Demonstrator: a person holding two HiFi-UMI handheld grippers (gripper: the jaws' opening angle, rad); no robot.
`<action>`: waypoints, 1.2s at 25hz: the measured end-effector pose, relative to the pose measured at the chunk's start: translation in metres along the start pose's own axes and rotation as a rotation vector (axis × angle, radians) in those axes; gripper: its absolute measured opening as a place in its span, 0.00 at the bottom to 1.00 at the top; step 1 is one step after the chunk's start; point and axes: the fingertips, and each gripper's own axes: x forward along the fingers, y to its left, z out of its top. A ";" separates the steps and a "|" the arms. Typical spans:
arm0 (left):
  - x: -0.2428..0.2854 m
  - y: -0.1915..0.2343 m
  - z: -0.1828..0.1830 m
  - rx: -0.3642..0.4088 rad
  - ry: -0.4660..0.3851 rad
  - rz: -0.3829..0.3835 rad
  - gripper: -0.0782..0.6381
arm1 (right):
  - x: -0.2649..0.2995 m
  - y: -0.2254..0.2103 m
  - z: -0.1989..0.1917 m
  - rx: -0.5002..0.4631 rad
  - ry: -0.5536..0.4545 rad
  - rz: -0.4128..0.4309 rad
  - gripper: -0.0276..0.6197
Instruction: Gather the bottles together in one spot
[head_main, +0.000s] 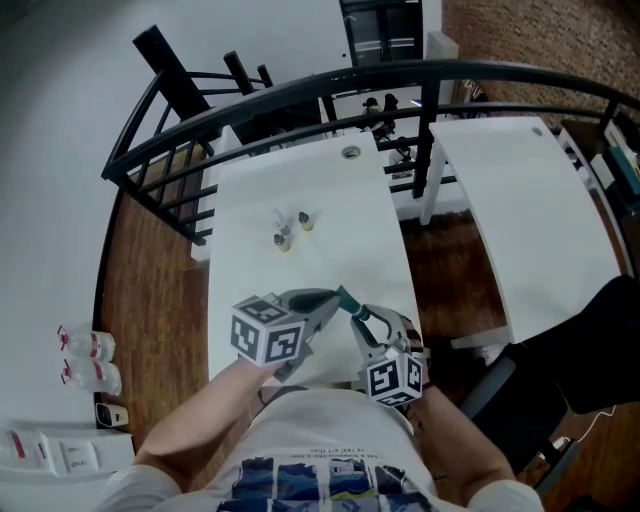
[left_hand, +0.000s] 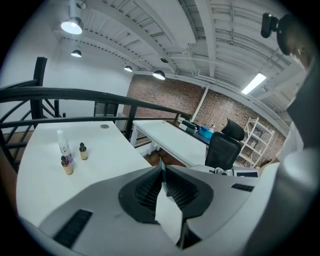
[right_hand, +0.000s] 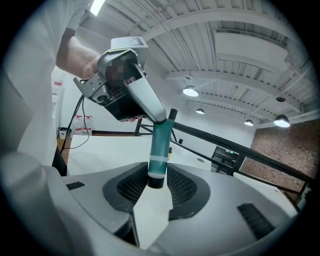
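Bottles (head_main: 283, 239) wait clustered up the counter (head_main: 330, 200) at twelve o'clock from both tools, while the right tool (head_main: 362, 318) grips the teal bottle (head_main: 347, 298) by its base, long axis leaning toward eleven o'clock, cap beside the clenched-shut left tool (head_main: 330, 297)

The right gripper (right_hand: 157, 176) is clamped on the foot of a slim teal plastic bottle (right_hand: 161, 145) pointing to twelve o'clock; the left gripper (right_hand: 158, 117), from ten o'clock, seems to touch its top.
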 end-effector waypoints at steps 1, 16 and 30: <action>-0.001 0.003 0.002 0.011 -0.004 0.011 0.15 | 0.002 0.000 -0.002 0.006 0.009 0.005 0.26; 0.027 0.144 0.020 0.131 -0.013 0.347 0.15 | 0.001 -0.021 -0.030 0.246 0.174 0.083 0.37; 0.066 0.254 0.023 0.161 0.022 0.522 0.15 | -0.013 -0.051 -0.051 0.290 0.242 0.052 0.37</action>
